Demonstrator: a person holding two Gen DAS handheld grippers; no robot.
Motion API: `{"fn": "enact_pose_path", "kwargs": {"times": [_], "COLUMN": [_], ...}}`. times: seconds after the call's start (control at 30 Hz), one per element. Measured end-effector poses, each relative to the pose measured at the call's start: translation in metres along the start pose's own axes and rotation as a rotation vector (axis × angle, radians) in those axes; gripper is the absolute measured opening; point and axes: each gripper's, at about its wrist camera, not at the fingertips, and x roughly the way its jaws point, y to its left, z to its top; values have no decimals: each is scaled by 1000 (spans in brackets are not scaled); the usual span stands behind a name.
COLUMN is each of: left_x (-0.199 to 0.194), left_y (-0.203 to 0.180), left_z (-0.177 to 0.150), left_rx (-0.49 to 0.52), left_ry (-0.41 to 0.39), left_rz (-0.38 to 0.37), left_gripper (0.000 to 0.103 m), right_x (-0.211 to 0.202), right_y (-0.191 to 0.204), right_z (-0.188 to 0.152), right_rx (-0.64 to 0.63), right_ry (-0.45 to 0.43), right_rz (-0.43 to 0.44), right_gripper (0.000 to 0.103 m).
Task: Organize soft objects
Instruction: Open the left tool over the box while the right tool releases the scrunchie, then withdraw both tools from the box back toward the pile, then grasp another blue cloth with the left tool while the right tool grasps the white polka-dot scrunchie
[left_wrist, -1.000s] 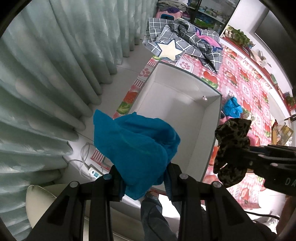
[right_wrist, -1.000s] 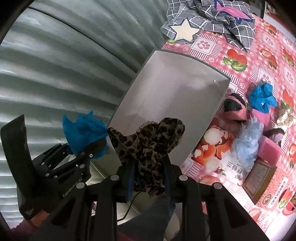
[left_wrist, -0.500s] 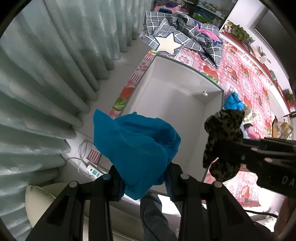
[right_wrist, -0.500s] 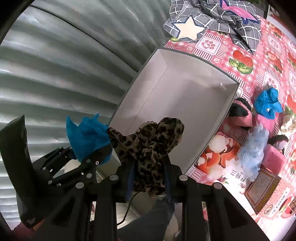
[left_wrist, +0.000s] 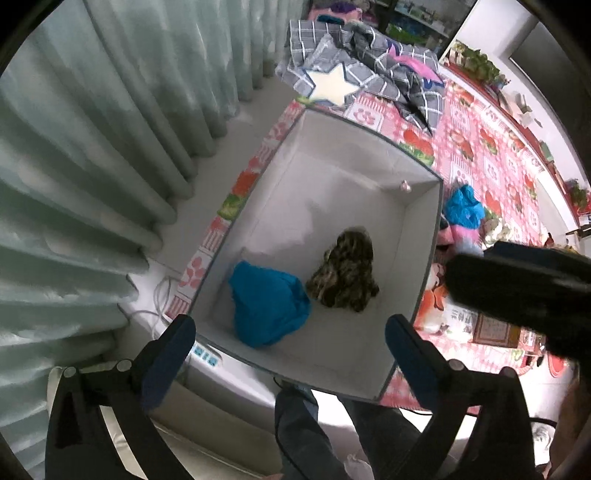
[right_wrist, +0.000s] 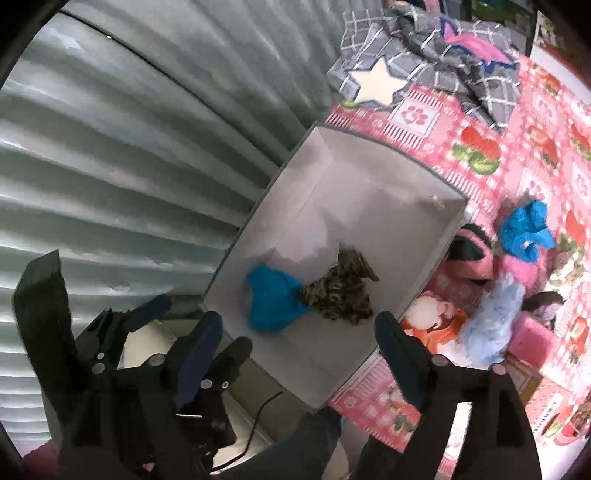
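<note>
Soft cloths lie inside a white box (left_wrist: 421, 236) with grey edging: a bright blue cloth (left_wrist: 267, 306) crumpled in a loose heap near the box's near corner, and a leopard-print cloth (left_wrist: 345, 275), brown and black spotted, bunched up and touching the blue one's right side. Both rest on the box floor, seen again from the right wrist view as the blue cloth (right_wrist: 271, 301) and the leopard-print cloth (right_wrist: 338, 290) pressed together.

The left tool (left_wrist: 290, 330) hangs above the box, its jaws opening wide with nothing between them. The right tool (right_wrist: 297, 326) is likewise above the box, jaws opening wide and empty.

The box sits on a pink patterned mat (left_wrist: 491, 155) printed with strawberries and paw marks. Beside the box on the mat lie more soft things: a second blue cloth (right_wrist: 526, 230), a pale blue fluffy piece (right_wrist: 491, 321) and pink plush items (right_wrist: 472, 254). Beyond the box's far end lies a grey checked blanket (left_wrist: 391, 77) with a cream star patch. Pale green curtains (left_wrist: 92, 166) hang along the left. The person's legs in dark trousers (left_wrist: 303, 424) show below the box.
</note>
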Motion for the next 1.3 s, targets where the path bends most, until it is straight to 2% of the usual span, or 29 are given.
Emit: {"fn": "enact_pose_path", "kwargs": {"times": [0.13,0.43,0.6,0.83,1.0,1.13,1.3], "left_x": [0,-11,-9,6,17,26,41], "left_y": [-4,-39,-64,-113,-150,-179,-218], "left_z": [0,12,18,25,30,39,59], "left_rx": [-5,74,126,240,308,356,402], "left_ry": [7,5,14,55,73,84,88], "left_rz": [-8,-38,-33,-15,-5,8,36], "left_gripper": [103,103,103,103,103,103,103], "right_x": [-8,-44,-82,-122,-118,-103,-78], "right_y": [-15,-70,-130,-225,-283,-309,-335], "right_z": [0,-3,-15,-59,-90,-99,-89], "right_rx": [46,189,338,571,713,737,707], "right_ry": [-19,-42,-91,-160,-129,-88,-43], "right_rz": [6,9,10,-36,-59,-63,-82], "right_gripper": [103,103,103,103,103,103,103]}}
